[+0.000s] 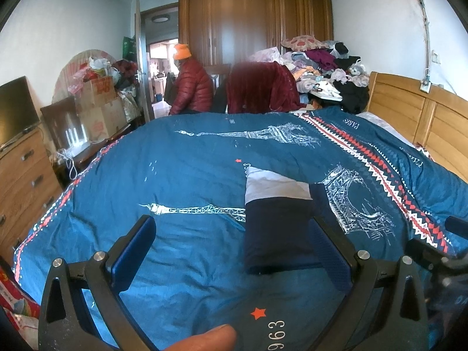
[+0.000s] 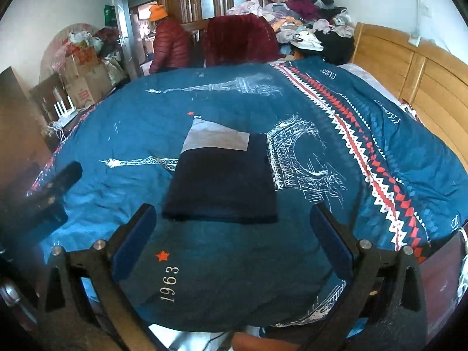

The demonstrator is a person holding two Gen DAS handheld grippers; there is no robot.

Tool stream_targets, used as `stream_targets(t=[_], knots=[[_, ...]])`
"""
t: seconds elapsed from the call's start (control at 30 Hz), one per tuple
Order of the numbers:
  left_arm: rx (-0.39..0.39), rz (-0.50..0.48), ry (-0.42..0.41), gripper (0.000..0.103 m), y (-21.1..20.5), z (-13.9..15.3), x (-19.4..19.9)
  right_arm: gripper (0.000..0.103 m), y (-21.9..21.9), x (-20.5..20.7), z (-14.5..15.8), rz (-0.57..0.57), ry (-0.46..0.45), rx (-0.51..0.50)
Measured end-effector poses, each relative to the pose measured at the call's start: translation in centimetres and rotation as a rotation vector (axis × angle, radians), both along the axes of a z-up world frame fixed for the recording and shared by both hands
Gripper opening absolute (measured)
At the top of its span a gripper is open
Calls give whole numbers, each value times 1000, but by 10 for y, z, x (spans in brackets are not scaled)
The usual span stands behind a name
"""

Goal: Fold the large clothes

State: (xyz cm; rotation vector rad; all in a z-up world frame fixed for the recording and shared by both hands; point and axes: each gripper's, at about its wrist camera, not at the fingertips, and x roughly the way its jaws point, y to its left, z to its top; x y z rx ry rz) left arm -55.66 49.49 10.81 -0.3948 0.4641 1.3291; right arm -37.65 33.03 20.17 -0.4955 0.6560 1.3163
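Note:
A folded garment (image 1: 275, 228) (image 2: 225, 181), dark navy with a pale grey band at its far end, lies flat on the blue bed cover (image 1: 190, 175) (image 2: 321, 234). My left gripper (image 1: 234, 234) hangs open just above the cover; the garment's near part shows between its fingers, toward the right one. My right gripper (image 2: 234, 219) is open too, held just short of the garment's near edge, with nothing between its pads. The left gripper's dark body (image 2: 55, 187) appears at the left of the right wrist view.
A wooden headboard (image 1: 415, 111) lines the right side. A heap of clothes (image 1: 321, 67) and a dark red blanket (image 1: 260, 87) sit beyond the bed, before a wardrobe (image 1: 254, 17). A person in a red jacket (image 1: 190, 84) stands by the doorway. Drawers (image 1: 23, 175) and boxes (image 1: 99, 102) stand left.

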Motion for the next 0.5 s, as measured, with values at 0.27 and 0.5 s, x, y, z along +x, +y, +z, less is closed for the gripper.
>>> stream_targets(t=[0.27, 0.5], knots=[[-28, -3, -4, 103, 7, -6, 2, 103, 0, 3, 1, -15, 8, 12], [-29, -6, -1, 103, 8, -7, 5, 103, 1, 5, 1, -1, 2, 23]])
